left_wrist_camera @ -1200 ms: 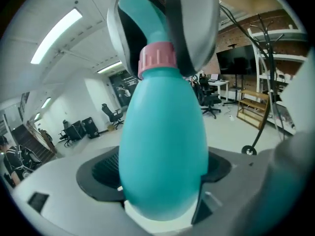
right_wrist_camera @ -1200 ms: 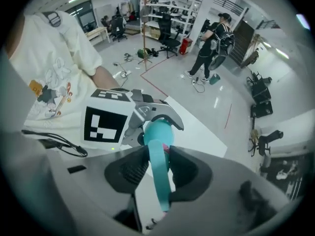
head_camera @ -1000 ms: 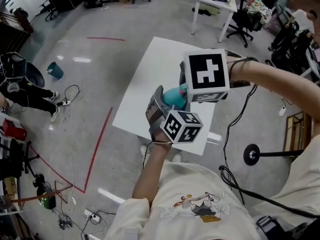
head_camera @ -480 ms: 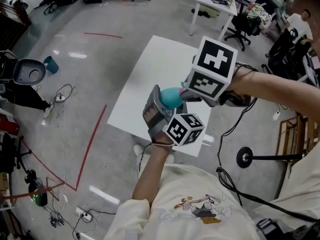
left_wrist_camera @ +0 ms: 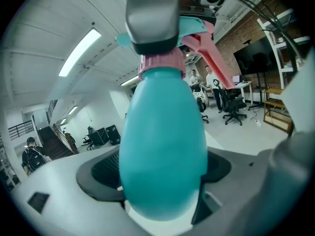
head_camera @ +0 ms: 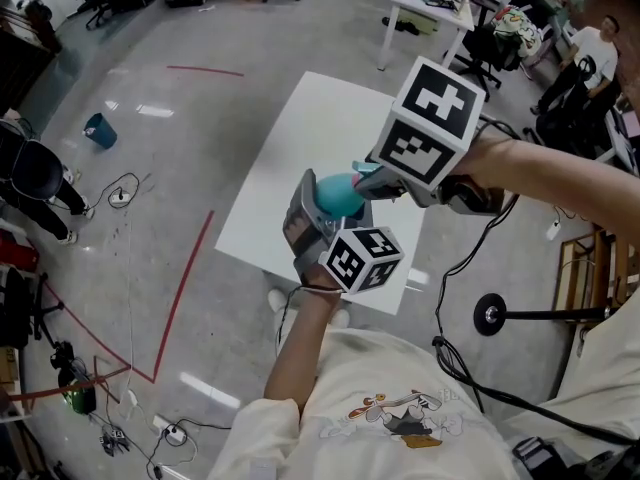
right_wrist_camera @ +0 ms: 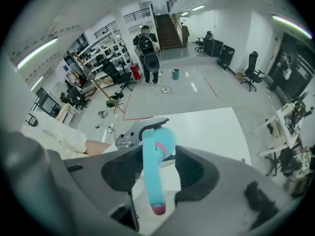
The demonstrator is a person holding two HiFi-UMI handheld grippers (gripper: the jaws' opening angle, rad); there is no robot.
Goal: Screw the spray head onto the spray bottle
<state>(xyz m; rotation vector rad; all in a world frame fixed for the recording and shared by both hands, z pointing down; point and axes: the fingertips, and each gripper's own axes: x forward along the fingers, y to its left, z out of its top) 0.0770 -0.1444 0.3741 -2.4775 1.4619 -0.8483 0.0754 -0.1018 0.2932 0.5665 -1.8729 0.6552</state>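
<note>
left gripper (head_camera: 318,210) clamps the teal egg-shaped plastic spray bottle (left_wrist_camera: 162,151) aloft; right gripper (right_wrist_camera: 157,178) has just been opening, jaws loose around the teal pink-collared spray head (right_wrist_camera: 150,161) on its neck — if the thread is crossed or barely caught, it may tilt off.

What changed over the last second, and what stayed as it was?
The right gripper rolled about its own axis over the teal-and-pink plastic spray head, and its fingers have just been opening, with the head between them. The left gripper kept its grip on the teal plastic spray bottle, held in place.
</note>
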